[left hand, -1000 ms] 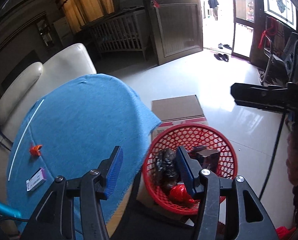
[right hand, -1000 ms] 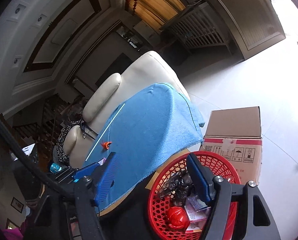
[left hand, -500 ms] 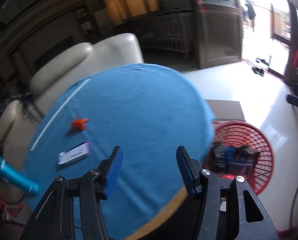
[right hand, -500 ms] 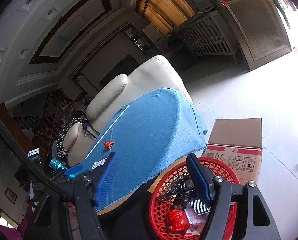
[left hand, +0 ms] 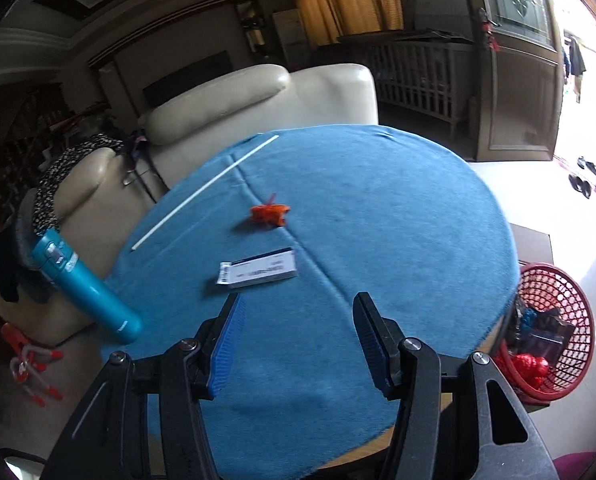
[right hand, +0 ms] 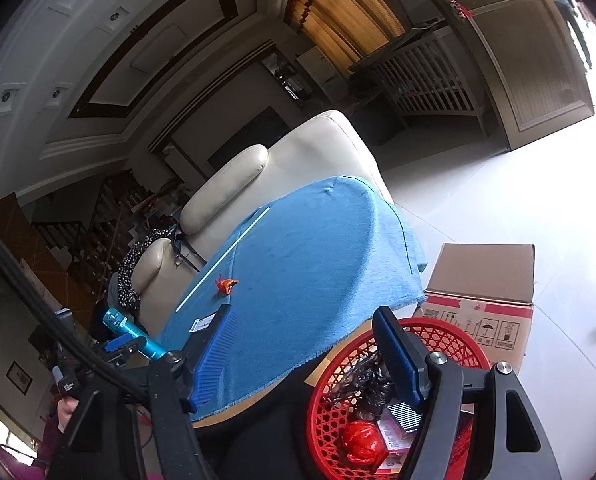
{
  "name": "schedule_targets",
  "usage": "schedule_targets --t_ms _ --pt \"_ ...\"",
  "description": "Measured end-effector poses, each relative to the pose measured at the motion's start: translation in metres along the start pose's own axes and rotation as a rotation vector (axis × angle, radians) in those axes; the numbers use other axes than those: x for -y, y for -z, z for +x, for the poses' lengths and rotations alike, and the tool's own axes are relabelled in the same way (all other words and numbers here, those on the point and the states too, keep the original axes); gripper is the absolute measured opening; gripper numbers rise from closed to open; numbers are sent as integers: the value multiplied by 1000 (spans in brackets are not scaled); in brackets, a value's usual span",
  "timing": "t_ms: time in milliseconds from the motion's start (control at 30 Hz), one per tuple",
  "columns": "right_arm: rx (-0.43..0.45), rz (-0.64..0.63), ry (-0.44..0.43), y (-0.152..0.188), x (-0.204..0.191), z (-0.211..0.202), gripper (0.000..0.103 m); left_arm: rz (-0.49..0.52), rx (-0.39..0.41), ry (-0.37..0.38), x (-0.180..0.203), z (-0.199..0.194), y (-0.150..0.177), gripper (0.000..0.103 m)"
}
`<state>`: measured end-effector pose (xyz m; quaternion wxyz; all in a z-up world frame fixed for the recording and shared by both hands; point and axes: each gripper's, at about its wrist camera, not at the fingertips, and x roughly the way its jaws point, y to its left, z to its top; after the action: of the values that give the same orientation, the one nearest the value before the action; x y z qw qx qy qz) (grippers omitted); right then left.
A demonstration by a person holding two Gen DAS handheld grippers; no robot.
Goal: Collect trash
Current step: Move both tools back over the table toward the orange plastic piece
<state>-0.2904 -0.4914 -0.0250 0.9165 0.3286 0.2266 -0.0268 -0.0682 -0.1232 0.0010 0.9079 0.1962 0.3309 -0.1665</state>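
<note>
While both grippers, left gripper and right gripper, gape empty, red basket sits below blue tablecloth edge.

A matt, napped blue cloth covers the worktop. The red basket at its right edge is glossy plastic mesh; the box is plain cardboard; the armchair looks smooth cream leather.

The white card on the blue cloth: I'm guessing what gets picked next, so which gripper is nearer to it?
Left. The left gripper hangs open just short of the white card. The right gripper is open over the red basket at the table's edge, farther from it.
</note>
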Motion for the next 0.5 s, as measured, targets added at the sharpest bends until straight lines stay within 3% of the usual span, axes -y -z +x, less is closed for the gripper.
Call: schedule_targets --t_ms 267,500 --pt "-56 36 -86 -2 -8 31 74 -41 -39 -57 -39 21 7 57" --pt "-205 6 -143 -14 -47 117 74 -138 -97 -107 -97 45 29 57"
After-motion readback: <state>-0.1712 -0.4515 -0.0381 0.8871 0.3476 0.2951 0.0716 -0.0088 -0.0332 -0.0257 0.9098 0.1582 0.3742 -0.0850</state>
